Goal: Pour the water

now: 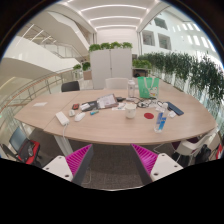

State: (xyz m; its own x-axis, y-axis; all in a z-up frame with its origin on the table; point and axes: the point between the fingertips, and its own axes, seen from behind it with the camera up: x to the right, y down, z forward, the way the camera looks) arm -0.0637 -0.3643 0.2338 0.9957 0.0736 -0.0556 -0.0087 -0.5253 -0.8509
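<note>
Two released hand-held gripper (113, 163) fingers face a cluttered table (100, 128); no writing legible.

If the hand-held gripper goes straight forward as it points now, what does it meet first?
Probably the near edge of the table. The open hand-held gripper holds nothing, and no object shows before the table, though depth is hard to judge.

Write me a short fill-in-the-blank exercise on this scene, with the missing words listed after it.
1. The gripper holds nothing; its fingers stand ____.
2. The pads on its fingers are ____ in colour.
3. The blue bottle stands on the wooden ____, beyond the fingers.
4. Behind the table, past the green bin, stands a row of green ____.

Missing words: open; pink; table; plants
</note>
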